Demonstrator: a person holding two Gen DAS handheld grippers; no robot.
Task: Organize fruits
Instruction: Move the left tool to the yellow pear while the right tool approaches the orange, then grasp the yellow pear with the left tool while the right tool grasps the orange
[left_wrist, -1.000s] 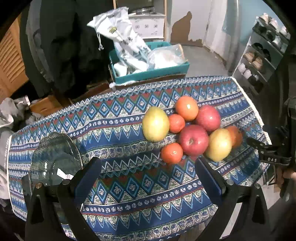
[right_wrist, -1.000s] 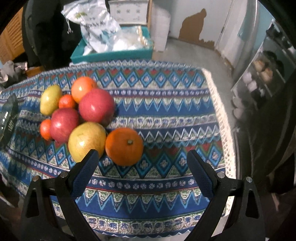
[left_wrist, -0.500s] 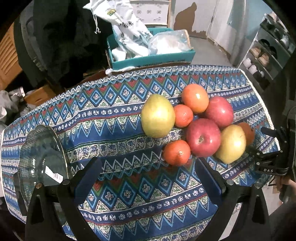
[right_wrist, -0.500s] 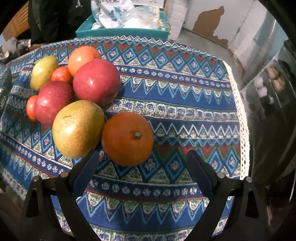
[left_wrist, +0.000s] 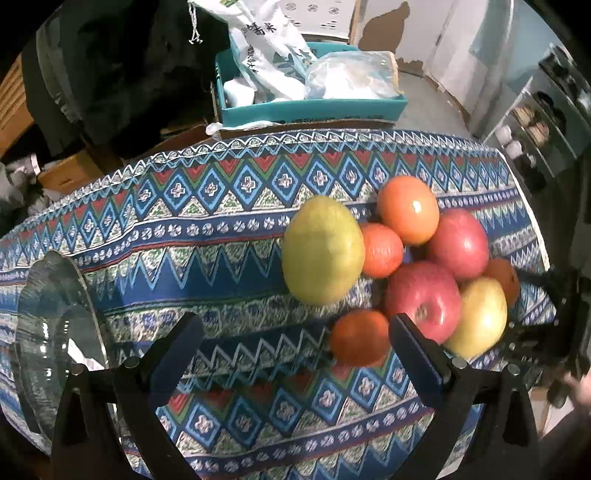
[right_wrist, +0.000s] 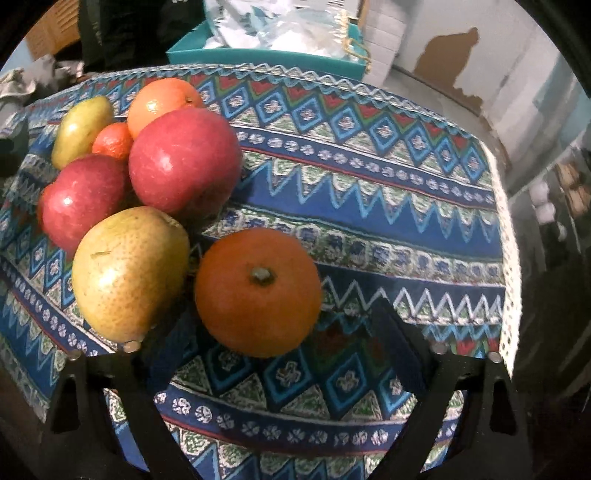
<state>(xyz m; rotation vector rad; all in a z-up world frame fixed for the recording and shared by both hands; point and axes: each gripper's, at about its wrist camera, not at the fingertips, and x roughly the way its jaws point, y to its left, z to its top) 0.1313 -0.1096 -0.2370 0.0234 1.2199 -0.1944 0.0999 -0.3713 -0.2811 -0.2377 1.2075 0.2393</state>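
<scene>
Left gripper spread wide, nothing between the blue pads, low over the patterned tablecloth. Just past the right pad: a small mandarin, touching a red apple and a yellow pear to its right. Farther off in the same heap: a big yellow-green pear on the left edge, a small orange fruit tucked behind it, a pale orange at the far end, a second red apple on the right. At near left, a clear glass bowl on the cloth, partly hidden by the left finger. Beyond the far table edge, a teal box stuffed with white bags. Right gripper likewise spread, holding nothing, fingers flanking a dark orange with its stem end up; contact with the pads not clear. Crowding that orange on the left: the speckled pear, which hides the tip of the left finger, with both apples stacked close behind. Bare cloth to the right, out to the lace edging.
</scene>
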